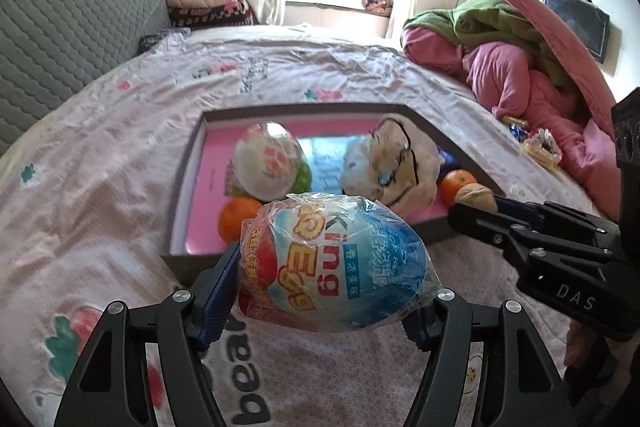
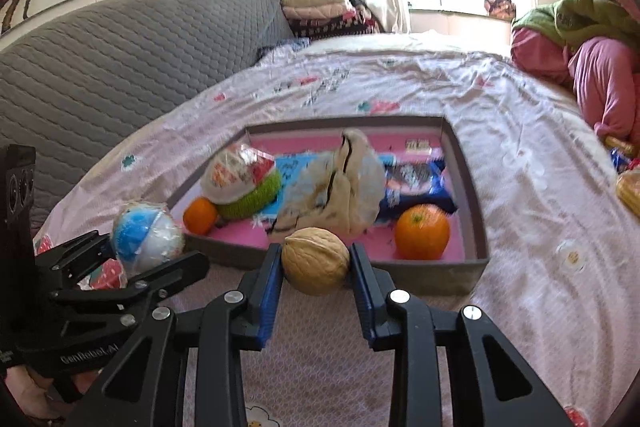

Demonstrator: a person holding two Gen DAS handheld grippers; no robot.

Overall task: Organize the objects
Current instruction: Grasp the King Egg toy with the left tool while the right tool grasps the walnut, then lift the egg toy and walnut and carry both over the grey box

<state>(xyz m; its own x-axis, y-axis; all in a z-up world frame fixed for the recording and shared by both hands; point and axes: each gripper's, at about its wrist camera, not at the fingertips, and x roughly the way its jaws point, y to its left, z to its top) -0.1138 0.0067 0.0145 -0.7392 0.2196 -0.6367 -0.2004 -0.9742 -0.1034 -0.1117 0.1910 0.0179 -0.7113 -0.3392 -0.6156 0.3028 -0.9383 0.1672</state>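
Observation:
My left gripper (image 1: 328,287) is shut on a big toy egg (image 1: 336,263) in clear wrap, printed blue, white and red, held above the bedsheet just short of the tray. In the right wrist view my right gripper (image 2: 316,259) is shut on a tan walnut (image 2: 316,263) at the tray's near wall. The same view shows the egg (image 2: 146,241) at the left in the left gripper (image 2: 148,263). The grey tray (image 2: 474,195) with a pink floor holds two oranges (image 2: 422,231), a second wrapped egg (image 2: 236,177) on a green knitted ring, a crumpled bag (image 2: 344,195) and a blue packet.
The tray lies on a pink patterned bedsheet (image 1: 100,155). A grey quilted backrest (image 2: 120,67) rises on the left. Pink and green bedding (image 1: 520,67) is heaped at the right, with snack packets (image 1: 540,147) beside it. Folded blankets sit near the window.

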